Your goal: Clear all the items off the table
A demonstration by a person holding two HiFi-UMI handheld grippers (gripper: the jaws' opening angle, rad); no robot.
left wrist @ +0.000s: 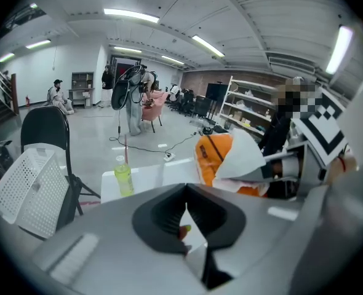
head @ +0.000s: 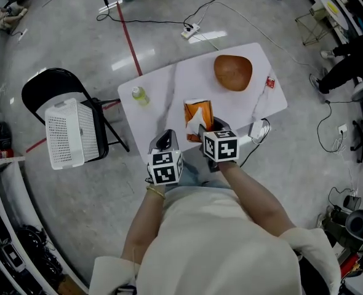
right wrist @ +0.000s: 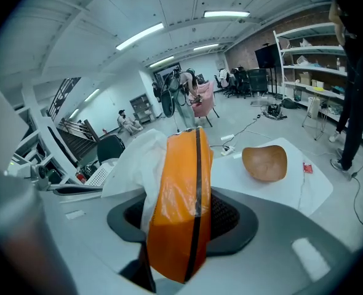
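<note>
Grey concrete flooring is carrying a black chair at the frame's left, with a white basket sitting on its seat, and a white table at centre. On the table's left part a green bottle is standing upright; at the near edge the left gripper is hovering with its jaws pressed together. Just right of it, the right gripper is pinching an orange bag above the tabletop. Further right, a wooden bowl is resting on the table, with a small red packet lying near the right edge.
</note>
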